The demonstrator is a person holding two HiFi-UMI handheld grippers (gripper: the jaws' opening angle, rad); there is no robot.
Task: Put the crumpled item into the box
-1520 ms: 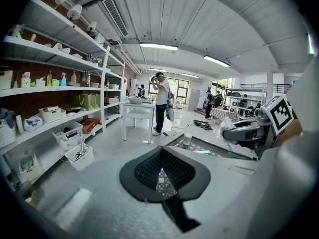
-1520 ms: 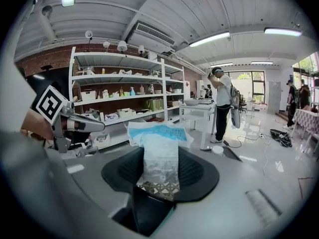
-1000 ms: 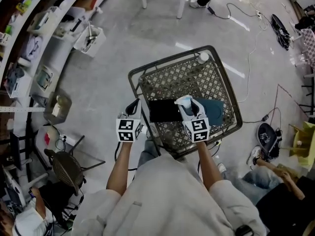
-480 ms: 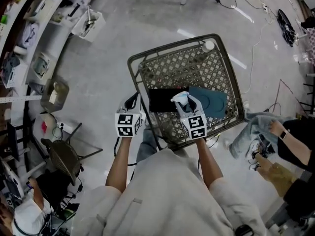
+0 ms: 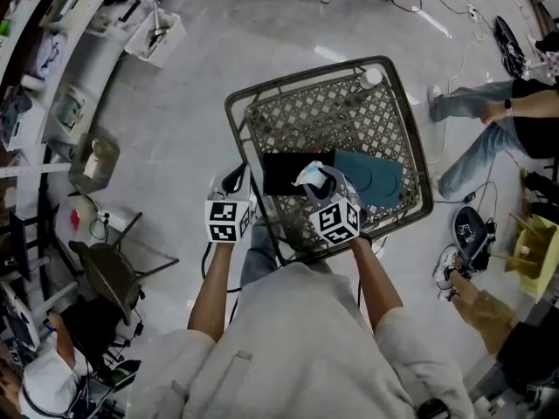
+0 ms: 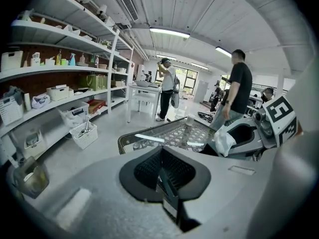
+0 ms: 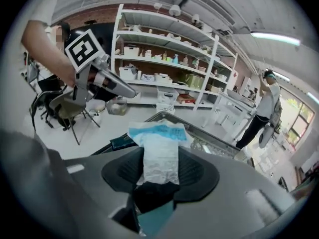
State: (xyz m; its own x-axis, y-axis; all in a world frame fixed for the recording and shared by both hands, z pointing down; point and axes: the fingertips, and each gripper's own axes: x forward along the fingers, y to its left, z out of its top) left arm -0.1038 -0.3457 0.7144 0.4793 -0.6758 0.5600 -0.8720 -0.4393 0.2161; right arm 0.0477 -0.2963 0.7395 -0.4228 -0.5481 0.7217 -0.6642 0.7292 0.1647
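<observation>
Head view looks down on a square table [image 5: 314, 120] with a dark rounded frame and a lattice top that seems to lie under glass. On it are a flat black rectangular box [image 5: 284, 173] and, touching its right side, a dark teal flat sheet [image 5: 377, 178]. From this view the right gripper [image 5: 316, 183] is above the place where the box and the sheet meet. It holds a crumpled white bag with blue print [image 5: 307, 176], but the grip itself is too small to read here. Right gripper view gives it clearly: the ribbed black pads are closed on the lower half of the bag [image 7: 159, 153]. The wrinkled, thin upper half stands out past the jaws, and its bottom end is hidden between them. Under the jaws only a black area and a teal corner are seen, so I cannot tell if the bag touches the box. This view also shows the left gripper [image 7: 119, 88] from the side, with its marker cube. Left gripper view shows its own jaws [image 6: 160, 171] together, with nothing between them, at the near left edge of the table. The right gripper with the bag [image 6: 224, 141] is at its right. Only this view shows a person in a black shirt [image 6: 238, 93] standing beyond the table and the white shelves [image 6: 60, 71]. A small pale bottle [image 5: 373, 78] stands at the far corner, and its details are not readable.
</observation>
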